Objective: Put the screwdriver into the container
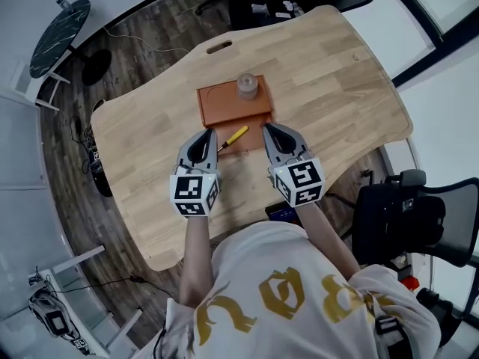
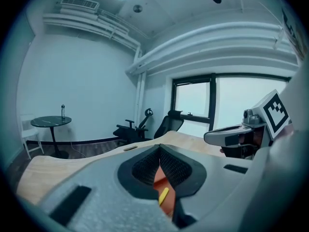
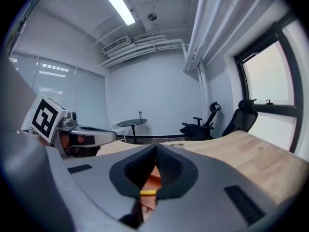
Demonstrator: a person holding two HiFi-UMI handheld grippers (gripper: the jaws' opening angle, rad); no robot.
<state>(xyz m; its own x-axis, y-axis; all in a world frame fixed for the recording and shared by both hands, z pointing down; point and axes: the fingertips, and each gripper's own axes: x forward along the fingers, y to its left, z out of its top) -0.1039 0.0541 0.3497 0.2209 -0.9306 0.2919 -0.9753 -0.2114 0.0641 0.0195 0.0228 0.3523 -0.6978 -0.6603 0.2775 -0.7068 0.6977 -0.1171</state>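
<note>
**Two grippers closed and empty, one screwdriver on the mat**

Head view: two grippers, one screwdriver [image 1: 236,134], one container [image 1: 248,85] and one orange mat [image 1: 224,103] are counted on one wooden table [image 1: 337,73]. The screwdriver is laid flat on the mat's near edge, between the two gripper tips. Its long axis is set on a diagonal, with the yellow handle far-right and the thin dark end near-left. The container is stood on the mat's far part, apart from the screwdriver. The left gripper [image 1: 209,132] and the right gripper [image 1: 266,128] are held just near of the mat.

Left gripper view: the jaws are seen pressed together at their tips [image 2: 159,148], and nothing is held between them. One yellow handle [image 2: 163,195] is glimpsed below them on the mat.

Right gripper view: the jaws are likewise met at their tips [image 3: 155,146] with nothing gripped, and the yellow handle [image 3: 148,192] is seen lying crosswise beneath.
</note>
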